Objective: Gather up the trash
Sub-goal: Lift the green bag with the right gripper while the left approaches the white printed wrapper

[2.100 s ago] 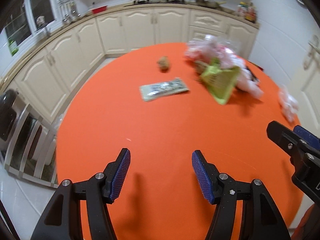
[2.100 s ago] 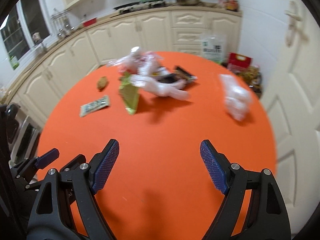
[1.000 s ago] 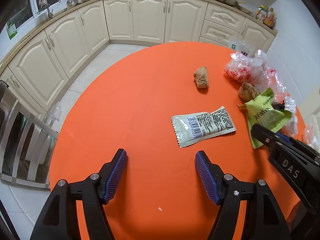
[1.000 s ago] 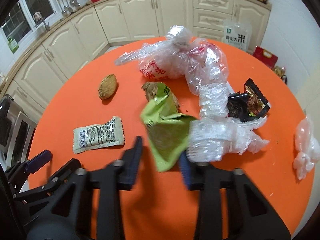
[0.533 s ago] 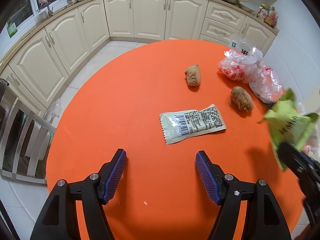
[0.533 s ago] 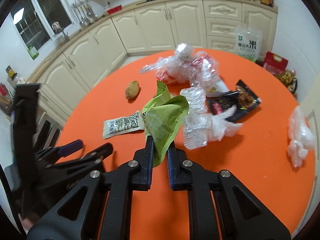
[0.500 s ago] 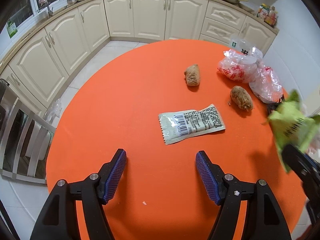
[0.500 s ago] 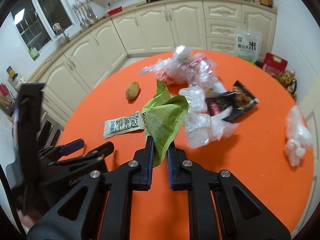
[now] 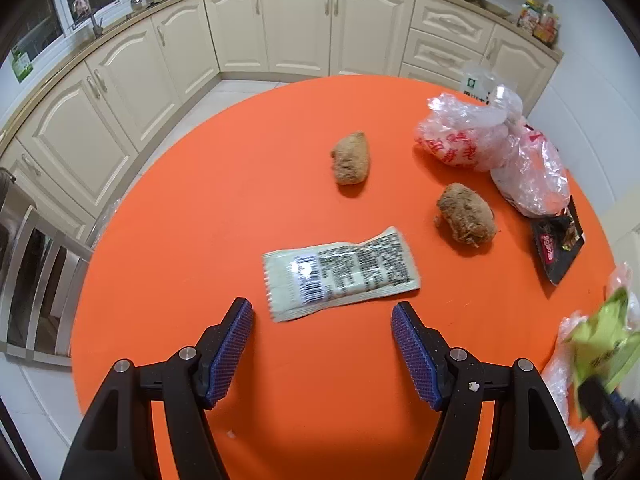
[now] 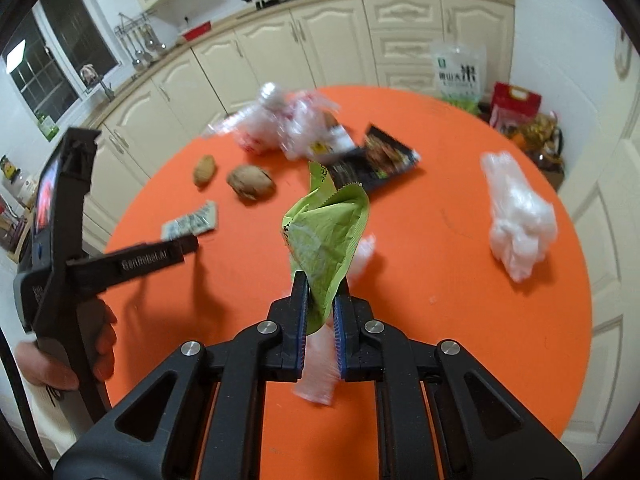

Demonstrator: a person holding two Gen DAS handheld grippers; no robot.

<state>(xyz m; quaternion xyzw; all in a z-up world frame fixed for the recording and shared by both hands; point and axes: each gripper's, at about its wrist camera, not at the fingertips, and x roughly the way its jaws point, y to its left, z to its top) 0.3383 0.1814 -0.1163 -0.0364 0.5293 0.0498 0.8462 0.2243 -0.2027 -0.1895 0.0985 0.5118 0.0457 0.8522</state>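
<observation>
My right gripper (image 10: 321, 288) is shut on a crumpled green wrapper (image 10: 326, 236), lifted above the orange table (image 10: 440, 320); clear plastic (image 10: 318, 364) dangles under it. The same green wrapper (image 9: 604, 350) shows at the right edge of the left wrist view. My left gripper (image 9: 322, 338) hangs open just short of a pale printed snack packet (image 9: 340, 272) lying flat, nothing between its pads. Two brown lumps (image 9: 351, 158) (image 9: 466, 216), a clear bag with red print (image 9: 472, 140) and a black wrapper (image 9: 558, 242) lie beyond.
A white crumpled plastic bag (image 10: 518, 208) lies at the table's right side. Cream kitchen cabinets (image 9: 300, 28) curve behind the table, and chair backs (image 9: 36, 280) stand at the left. A hand (image 10: 68, 356) holds the left gripper's handle.
My right gripper closed on the green wrapper and lifted it off the pile, drawing it toward me. My left gripper shifted closer to the printed packet, still open.
</observation>
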